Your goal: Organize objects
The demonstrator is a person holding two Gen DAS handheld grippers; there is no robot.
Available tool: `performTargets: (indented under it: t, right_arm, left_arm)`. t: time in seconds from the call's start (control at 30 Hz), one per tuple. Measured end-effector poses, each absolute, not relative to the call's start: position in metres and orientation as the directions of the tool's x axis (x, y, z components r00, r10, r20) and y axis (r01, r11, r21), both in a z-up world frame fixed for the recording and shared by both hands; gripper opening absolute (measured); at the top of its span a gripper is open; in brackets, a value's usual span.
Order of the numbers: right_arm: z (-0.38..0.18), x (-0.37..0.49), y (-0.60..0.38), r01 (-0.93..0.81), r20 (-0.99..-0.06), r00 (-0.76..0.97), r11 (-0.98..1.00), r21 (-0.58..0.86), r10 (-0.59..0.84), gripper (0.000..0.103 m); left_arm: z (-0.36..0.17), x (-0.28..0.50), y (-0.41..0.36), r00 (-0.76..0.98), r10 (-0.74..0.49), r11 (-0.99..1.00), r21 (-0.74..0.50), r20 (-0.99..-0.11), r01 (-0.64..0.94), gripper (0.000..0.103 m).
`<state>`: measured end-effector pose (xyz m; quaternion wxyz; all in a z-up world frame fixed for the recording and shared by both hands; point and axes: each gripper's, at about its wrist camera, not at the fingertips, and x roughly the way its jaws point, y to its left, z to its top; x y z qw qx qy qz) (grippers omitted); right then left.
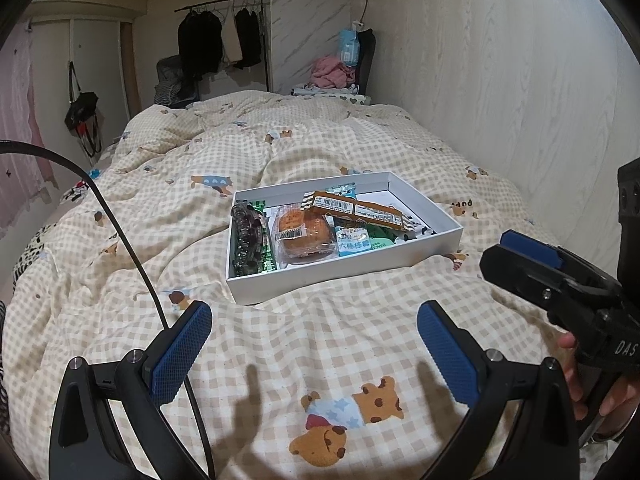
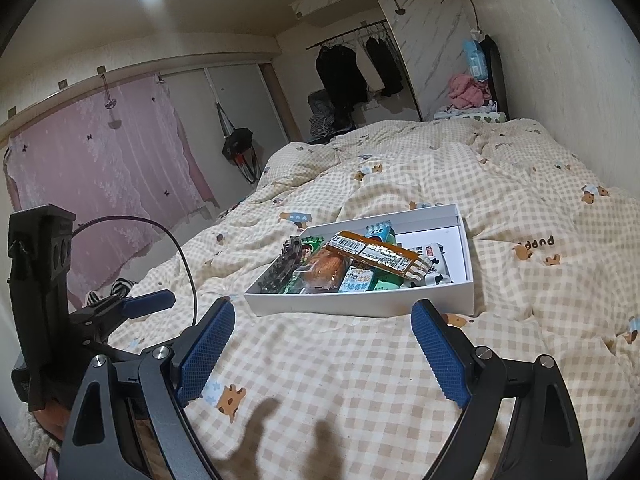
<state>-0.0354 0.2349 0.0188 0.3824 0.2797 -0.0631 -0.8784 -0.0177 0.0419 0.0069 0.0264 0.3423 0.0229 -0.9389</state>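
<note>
A white shallow box (image 1: 344,270) sits on the checked bed quilt, ahead of both grippers; it also shows in the right wrist view (image 2: 360,304). Inside lie a dark hair claw clip (image 1: 248,240), a wrapped bun (image 1: 304,236), a long brown snack bar (image 1: 356,210) and several small packets. My left gripper (image 1: 314,354) is open and empty, hovering over the quilt short of the box. My right gripper (image 2: 322,354) is open and empty, also short of the box. The right gripper shows at the right edge of the left wrist view (image 1: 560,276).
The quilt (image 1: 280,360) covers the whole bed. A wall runs along the right side (image 1: 520,80). A clothes rack (image 1: 224,36) and a pink clothes pile (image 1: 332,70) stand beyond the bed. A black cable (image 1: 132,248) crosses on the left.
</note>
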Motion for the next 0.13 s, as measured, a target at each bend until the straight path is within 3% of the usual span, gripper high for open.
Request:
performTargets:
  t: [0.13]
  right_arm:
    - [0.0179, -0.0356, 0.2363, 0.633, -0.443, -0.553, -0.701, 0.329, -0.706, 0.091]
  left_arm:
    - [0.0078, -0.0175, 0.0413, -0.769, -0.029, -0.997, -0.032, -0.639, 0.064, 0.103]
